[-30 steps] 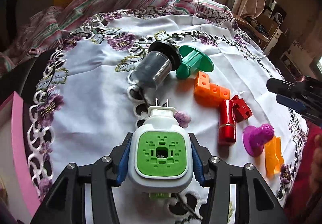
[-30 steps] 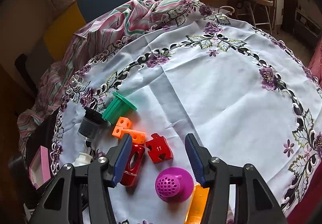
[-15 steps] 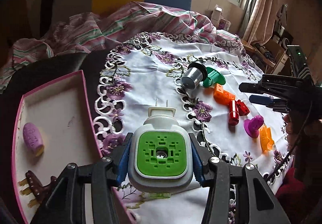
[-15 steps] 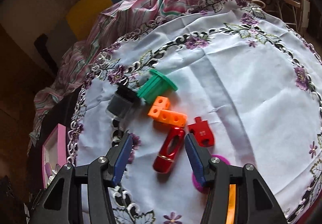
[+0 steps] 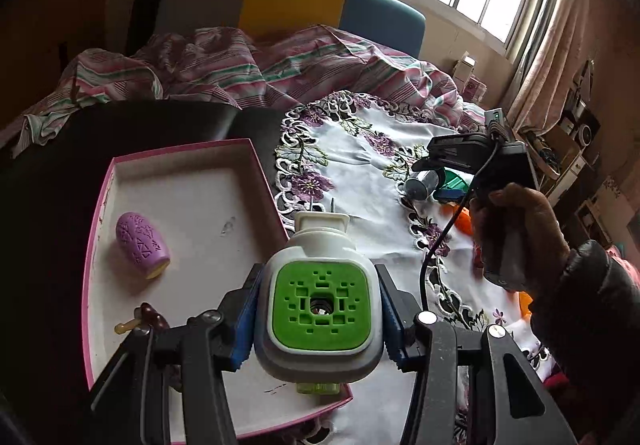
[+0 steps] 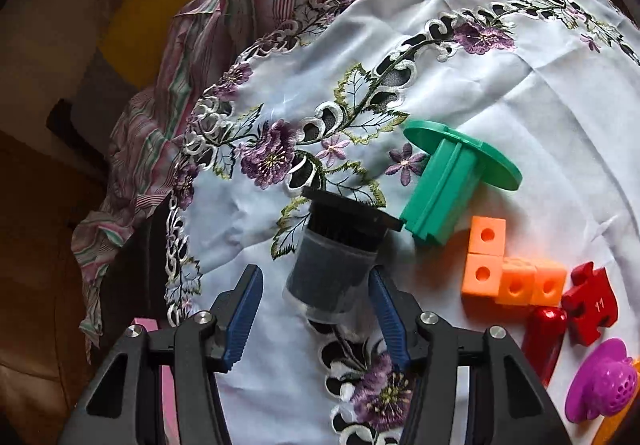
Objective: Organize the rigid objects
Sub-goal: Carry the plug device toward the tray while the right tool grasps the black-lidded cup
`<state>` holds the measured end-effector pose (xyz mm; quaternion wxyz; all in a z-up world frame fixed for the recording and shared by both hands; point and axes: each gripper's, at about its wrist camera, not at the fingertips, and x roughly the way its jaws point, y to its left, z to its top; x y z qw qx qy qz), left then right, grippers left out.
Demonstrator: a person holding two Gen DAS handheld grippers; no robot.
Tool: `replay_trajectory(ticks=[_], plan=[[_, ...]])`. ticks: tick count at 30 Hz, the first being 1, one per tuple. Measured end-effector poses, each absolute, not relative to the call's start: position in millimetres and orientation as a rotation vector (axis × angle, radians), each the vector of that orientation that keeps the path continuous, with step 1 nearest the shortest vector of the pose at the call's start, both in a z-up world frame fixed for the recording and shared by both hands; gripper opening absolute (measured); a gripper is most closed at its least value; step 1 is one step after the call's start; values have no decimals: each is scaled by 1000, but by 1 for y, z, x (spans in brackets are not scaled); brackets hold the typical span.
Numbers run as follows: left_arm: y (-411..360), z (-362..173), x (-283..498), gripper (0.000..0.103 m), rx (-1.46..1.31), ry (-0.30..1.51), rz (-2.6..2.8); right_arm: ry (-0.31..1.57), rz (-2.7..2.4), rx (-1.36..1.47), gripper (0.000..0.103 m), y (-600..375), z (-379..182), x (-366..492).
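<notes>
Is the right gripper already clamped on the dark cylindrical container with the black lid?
No. The right gripper has its pads on either side of the dark cylindrical container, with a gap showing beside the left pad.

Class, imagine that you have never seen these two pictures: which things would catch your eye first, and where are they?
First the white plug-in device with a green grille, clamped in the left gripper above the near corner of the pink-rimmed tray, where a purple patterned capsule lies. Then the dark cylinder with a black cap, lying on the embroidered cloth between the right gripper's open jaws.
</notes>
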<state>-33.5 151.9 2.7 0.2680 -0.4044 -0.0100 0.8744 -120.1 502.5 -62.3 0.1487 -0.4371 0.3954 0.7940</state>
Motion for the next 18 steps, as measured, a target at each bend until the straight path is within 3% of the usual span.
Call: replay_trajectory(ticks=[4,6,10,15,18], plan=[[146,1,-36,52,-1106,-41,2360,1092,2229,-1307,55,505,-78,-140],[141,0,-35,52,-1113,-55,2361,1036,2248,-1296,47,504,-78,-144],[132,-2,-30,52,-1120,-72,2373,916,2308,-1344,45,498,-72,-147],[123,-4,-33,52,-1146,-94,2372,718,2499,-1465,45,462,-45,-121],[117,-1,-34,52,-1140,-98,2398,508,2607,-1549,45,434,-24,-96]])
